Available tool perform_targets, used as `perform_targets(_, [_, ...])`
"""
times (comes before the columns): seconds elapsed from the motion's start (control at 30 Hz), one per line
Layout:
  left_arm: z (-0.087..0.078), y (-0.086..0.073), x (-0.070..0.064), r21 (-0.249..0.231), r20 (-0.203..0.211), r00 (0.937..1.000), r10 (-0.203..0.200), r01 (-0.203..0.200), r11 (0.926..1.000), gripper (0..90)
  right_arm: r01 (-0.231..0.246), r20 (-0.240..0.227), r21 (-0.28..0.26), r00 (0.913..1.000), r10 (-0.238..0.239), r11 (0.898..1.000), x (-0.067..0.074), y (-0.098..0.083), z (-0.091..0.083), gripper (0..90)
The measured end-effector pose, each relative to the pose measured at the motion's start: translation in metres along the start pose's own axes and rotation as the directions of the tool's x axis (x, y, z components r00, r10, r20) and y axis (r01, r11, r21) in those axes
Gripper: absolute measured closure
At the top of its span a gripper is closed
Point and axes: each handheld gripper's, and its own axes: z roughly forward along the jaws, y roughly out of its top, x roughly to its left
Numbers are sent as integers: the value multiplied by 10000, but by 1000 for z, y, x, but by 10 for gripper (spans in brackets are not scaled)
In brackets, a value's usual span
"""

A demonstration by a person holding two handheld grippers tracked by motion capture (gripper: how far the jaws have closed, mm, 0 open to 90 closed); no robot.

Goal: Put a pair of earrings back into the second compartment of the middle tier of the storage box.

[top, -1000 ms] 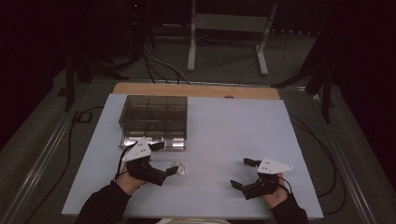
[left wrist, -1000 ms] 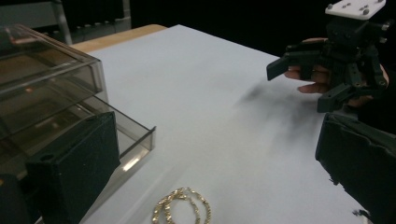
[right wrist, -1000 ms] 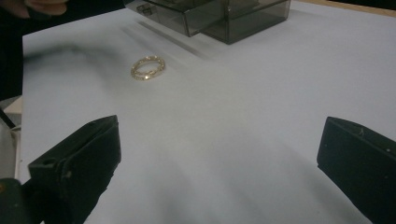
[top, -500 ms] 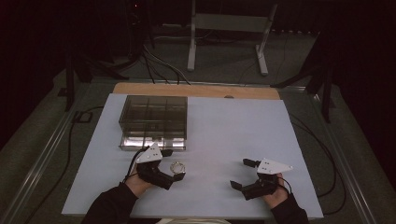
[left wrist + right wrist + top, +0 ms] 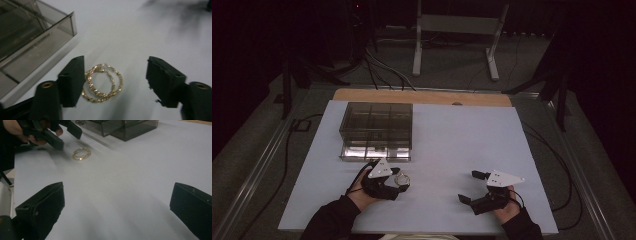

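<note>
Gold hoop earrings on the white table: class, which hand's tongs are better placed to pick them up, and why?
Left. The left tongs already straddle the gold hoop earrings, jaws just closing, one touching, the other apart. The right tongs rest open, far across the table.

Room was dark; white table (image 5: 452, 145) lit, wooden strip (image 5: 422, 96) at far edge, metal stand (image 5: 457, 30), floor cables (image 5: 382, 65).

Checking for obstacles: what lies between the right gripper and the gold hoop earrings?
Bare white table, seen in the right gripper view, separates the right gripper from the gold hoop earrings.
</note>
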Motion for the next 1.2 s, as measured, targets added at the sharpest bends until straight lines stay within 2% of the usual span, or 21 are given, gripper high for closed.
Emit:
perform_targets(0.2, [8, -4, 6, 484, -364, 9990, -263, 280, 9984, 538, -18, 12, 28, 10000, 18, 10000, 0, 0, 0, 0])
perform_targets(0.5, [17, -4, 13, 634, -304, 9968, -736, 754, 9951, 709, -47, 30, 99, 10000, 46, 9999, 0, -1, 1, 0])
perform_targets(0.67, [20, -3, 13, 809, -442, 9962, -757, 791, 9936, 781, -34, 58, 106, 10000, 33, 9999, 0, -1, 1, 0])
perform_targets(0.73, [20, -3, 14, 863, -513, 9954, -807, 850, 9926, 852, -32, 59, 115, 10000, 31, 9999, -1, -1, 1, 0])
perform_targets(0.9, [20, -1, 10, 959, -426, 9976, -552, 590, 9936, 867, -44, 71, 127, 10000, 43, 9999, -1, -1, 1, 0])
perform_targets(1.2, [11, 7, 3, 628, -340, 9991, -242, 263, 9977, 869, -26, 89, 93, 10000, 25, 10000, 0, -1, 0, 0])
